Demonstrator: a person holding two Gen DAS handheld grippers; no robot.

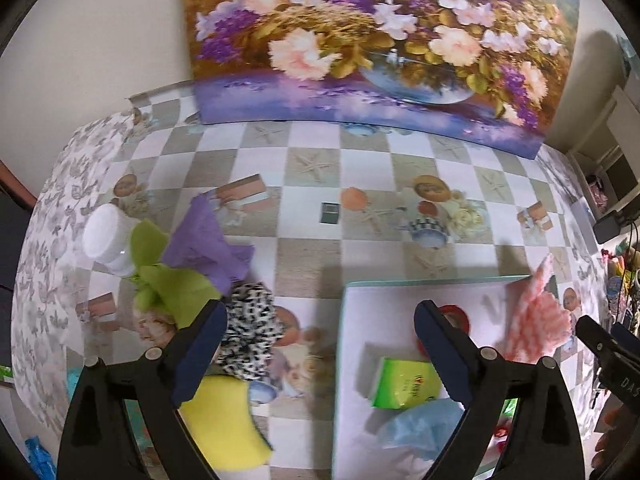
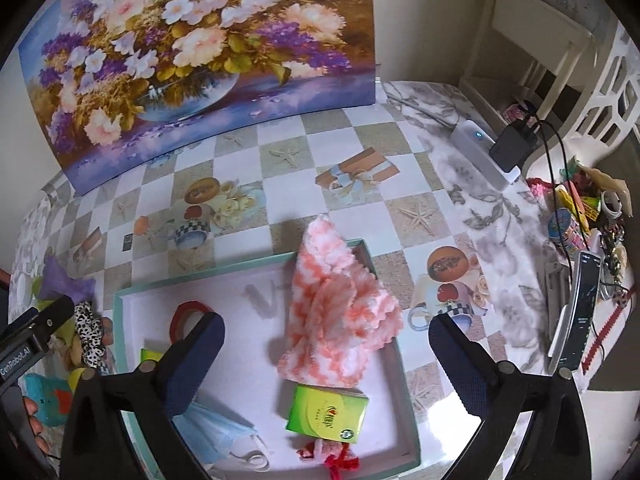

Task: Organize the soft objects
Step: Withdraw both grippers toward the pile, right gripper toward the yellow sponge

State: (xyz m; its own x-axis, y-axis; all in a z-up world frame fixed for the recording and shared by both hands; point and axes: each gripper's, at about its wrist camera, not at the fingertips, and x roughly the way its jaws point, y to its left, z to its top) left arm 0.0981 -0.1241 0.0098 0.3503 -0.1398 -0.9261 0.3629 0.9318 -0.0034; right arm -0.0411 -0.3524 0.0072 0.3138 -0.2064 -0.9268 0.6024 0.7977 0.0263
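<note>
Checkered table [image 1: 312,264] | left gripper [image 1: 320,344] agape, empty | leopard scrunchie [image 1: 248,332] just left, outside tray [image 2: 404,376] | right gripper [image 2: 326,360] agape above pink cloth [image 2: 336,320]

The worktop [image 2: 280,168] wears a grey-and-white chequered cloth printed with starfish, cups and fruit, edged by a grey leaf pattern; behind it stands a painting [image 2: 192,52] of purple, pink and white flowers. The tray [image 2: 404,364] is white inside with a teal rim, holding a coral-and-white chequered cloth [image 2: 336,312], a green tissue pack [image 2: 326,414] and a pale blue mask [image 2: 216,428]. Elsewhere lie a yellow sponge [image 1: 228,420], a black-and-white leopard scrunchie [image 1: 248,320], lime-green felt [image 1: 176,284] and purple felt [image 1: 204,240]
</note>
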